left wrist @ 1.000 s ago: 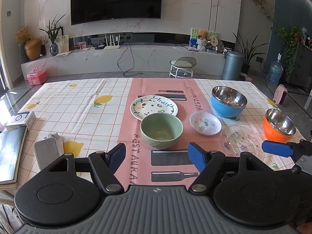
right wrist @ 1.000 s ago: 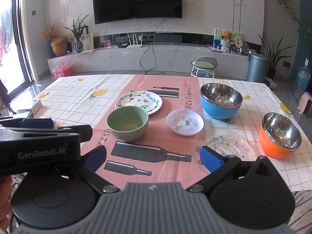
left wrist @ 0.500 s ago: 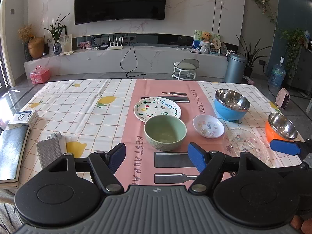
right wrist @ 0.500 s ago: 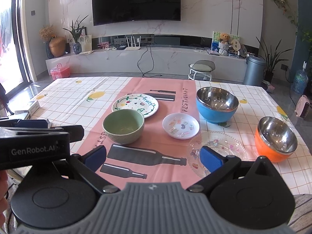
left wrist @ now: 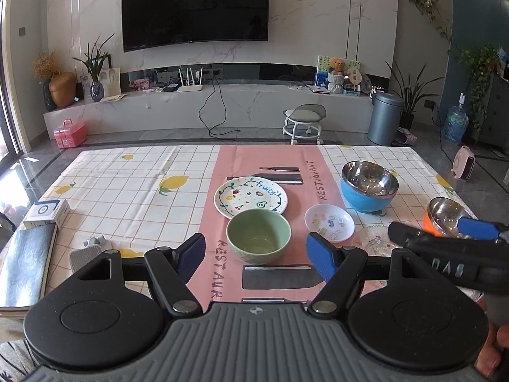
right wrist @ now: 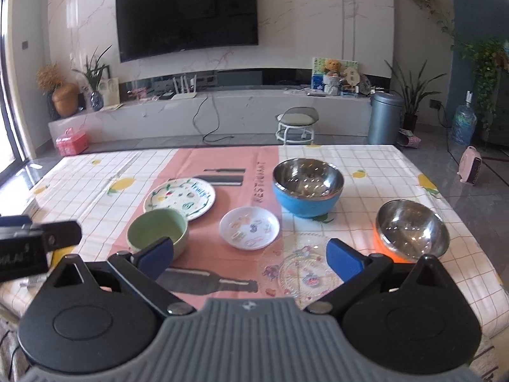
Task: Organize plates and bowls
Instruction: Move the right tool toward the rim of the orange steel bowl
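A green bowl (left wrist: 258, 235) sits on the pink runner, just ahead of my open, empty left gripper (left wrist: 256, 258). Behind it lies a fruit-painted plate (left wrist: 250, 195). A small white dish (left wrist: 329, 222), a blue steel-lined bowl (left wrist: 369, 186) and an orange steel-lined bowl (left wrist: 445, 216) stand to the right. In the right wrist view my open, empty right gripper (right wrist: 249, 256) hovers over a clear glass plate (right wrist: 303, 273), with the small white dish (right wrist: 249, 227) ahead, the green bowl (right wrist: 157, 232) to the left and the orange bowl (right wrist: 412, 230) to the right.
At the table's left edge lie a small white box (left wrist: 47, 213), a dark book (left wrist: 27, 261) and a grey pad (left wrist: 84, 256). The right gripper's body (left wrist: 445, 254) crosses the left wrist view at the right. The table's near edge is below both grippers.
Both grippers have drawn back and risen a little. The right gripper has swung right, so the glass plate now lies between its fingers. Both stay open.
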A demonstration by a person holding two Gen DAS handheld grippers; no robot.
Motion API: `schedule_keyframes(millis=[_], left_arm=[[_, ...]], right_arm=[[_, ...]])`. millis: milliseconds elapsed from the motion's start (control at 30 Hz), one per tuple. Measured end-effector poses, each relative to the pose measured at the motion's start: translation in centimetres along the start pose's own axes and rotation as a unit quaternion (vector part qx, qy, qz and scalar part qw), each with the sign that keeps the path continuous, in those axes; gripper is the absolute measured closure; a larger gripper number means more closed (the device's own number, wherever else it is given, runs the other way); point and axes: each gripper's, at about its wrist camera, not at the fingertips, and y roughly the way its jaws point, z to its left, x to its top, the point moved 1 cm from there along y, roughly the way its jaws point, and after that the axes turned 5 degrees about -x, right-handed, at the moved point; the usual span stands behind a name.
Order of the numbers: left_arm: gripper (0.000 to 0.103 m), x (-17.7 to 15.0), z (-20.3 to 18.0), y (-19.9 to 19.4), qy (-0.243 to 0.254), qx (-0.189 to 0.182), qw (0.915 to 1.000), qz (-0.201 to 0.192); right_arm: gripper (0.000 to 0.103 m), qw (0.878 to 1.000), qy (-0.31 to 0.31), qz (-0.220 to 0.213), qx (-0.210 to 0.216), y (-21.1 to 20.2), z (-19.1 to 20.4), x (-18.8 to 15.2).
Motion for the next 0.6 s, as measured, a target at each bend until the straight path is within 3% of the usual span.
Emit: schedule_keyframes(millis=[300, 600], left_arm=[[0.018, 3.1, -3.9, -0.2, 0.090, 0.015, 0.9957, -0.018], [0.017, 5.8, -7.8, 1.2, 0.159, -0.018, 0.9866, -0.034]], right_arm=[[0.003, 0.997, 0.038, -0.063, -0.038, -2.4, -4.8, 6.1], [0.003, 0.987, 0.082, -0.094, -0.097, -2.2, -11.1, 9.2]])
